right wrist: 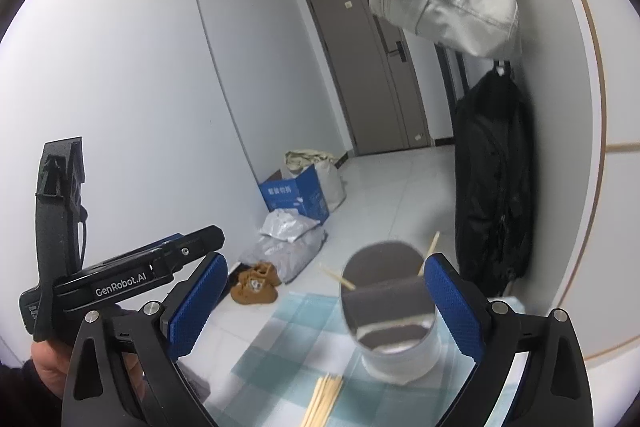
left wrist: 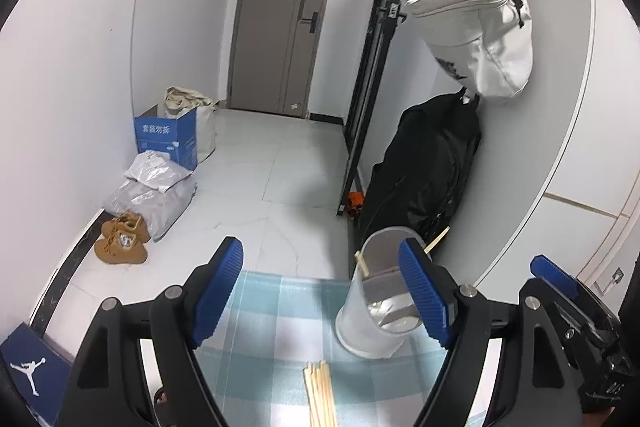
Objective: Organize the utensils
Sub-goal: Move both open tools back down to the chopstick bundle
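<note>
Checked cloth covering counter to its far edge | cup holding chopsticks, loose bundle beside | left tongs, right tongs gaping, gripping nothing | tiled floor lying open beyond

White lettering "GenRobot.AI" stands on the black body of the left gripper, at nine o'clock in the right wrist view. A blue cardboard box by the wall carries white Chinese characters, seemingly "套装勿拆", though they are small. At seven o'clock in the left wrist view, a dark blue shoebox shows the white Jumpman logo.
</note>
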A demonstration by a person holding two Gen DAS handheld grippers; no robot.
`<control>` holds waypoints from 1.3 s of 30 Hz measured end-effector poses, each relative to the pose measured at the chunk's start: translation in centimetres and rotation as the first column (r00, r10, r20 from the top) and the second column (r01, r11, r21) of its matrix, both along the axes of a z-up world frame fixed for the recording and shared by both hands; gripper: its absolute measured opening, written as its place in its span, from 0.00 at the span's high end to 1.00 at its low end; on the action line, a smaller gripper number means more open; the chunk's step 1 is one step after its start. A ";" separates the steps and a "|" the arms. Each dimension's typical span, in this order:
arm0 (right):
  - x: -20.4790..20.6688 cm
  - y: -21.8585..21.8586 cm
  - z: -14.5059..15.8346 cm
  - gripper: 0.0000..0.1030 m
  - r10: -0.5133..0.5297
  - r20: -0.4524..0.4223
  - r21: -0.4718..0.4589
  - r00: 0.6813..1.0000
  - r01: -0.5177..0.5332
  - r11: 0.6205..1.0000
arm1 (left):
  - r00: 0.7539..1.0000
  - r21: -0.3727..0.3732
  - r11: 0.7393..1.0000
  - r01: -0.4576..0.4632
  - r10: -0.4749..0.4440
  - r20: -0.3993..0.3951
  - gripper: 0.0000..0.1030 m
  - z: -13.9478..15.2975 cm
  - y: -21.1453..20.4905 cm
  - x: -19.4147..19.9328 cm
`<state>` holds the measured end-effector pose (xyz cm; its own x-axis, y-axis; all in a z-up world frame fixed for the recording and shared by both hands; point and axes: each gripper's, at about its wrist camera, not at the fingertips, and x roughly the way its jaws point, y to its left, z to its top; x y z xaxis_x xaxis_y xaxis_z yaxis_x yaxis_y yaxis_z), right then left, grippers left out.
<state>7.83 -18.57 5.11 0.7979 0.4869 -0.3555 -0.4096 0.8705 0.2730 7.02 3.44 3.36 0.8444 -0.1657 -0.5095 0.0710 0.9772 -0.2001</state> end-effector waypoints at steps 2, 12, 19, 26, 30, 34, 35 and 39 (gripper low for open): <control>-0.3 0.2 -0.8 0.03 0.001 -0.010 -0.002 1.000 -0.001 1.000 | 1.000 0.004 1.000 -0.008 0.008 -0.003 0.25 -0.8 0.3 -0.3; -1.9 1.7 -5.4 0.03 0.022 -0.075 -0.056 0.997 -0.026 0.998 | 0.998 0.018 0.999 -0.051 0.051 -0.024 0.25 -4.7 1.3 -1.7; -2.3 2.8 -9.1 0.04 0.019 -0.157 -0.121 0.987 -0.038 0.992 | 0.993 0.008 0.996 -0.093 0.093 -0.077 0.25 -8.5 2.4 -1.7; -1.3 3.9 -13.2 0.24 0.008 -0.290 -0.192 0.957 -0.066 0.979 | 0.975 -0.004 0.994 -0.111 0.108 -0.192 0.25 -12.3 4.0 -0.8; 0.2 5.1 -16.3 0.46 0.013 -0.409 -0.220 0.913 -0.112 0.969 | 0.966 -0.058 0.990 -0.128 0.111 -0.236 0.25 -12.5 5.3 -0.1; 1.9 6.6 -19.2 0.62 0.005 -0.519 -0.250 0.855 -0.157 0.955 | 0.959 -0.079 0.985 -0.153 0.128 -0.253 0.25 -12.5 6.3 0.4; 2.3 6.9 -19.8 0.63 0.008 -0.537 -0.251 0.843 -0.169 0.953 | 0.956 -0.099 0.982 -0.161 0.130 -0.264 0.25 -12.6 6.6 0.5; 3.6 8.5 -20.9 0.66 -0.010 -0.566 -0.289 0.825 -0.187 0.939 | 0.943 -0.138 0.972 -0.189 0.141 -0.301 0.25 -13.1 7.7 0.8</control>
<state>11.44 -10.12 -15.78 0.3770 0.3268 -0.8666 -0.3552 0.9152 0.1906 7.84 11.13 -9.77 0.6887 -0.1374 -0.7119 -0.1728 0.9225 -0.3452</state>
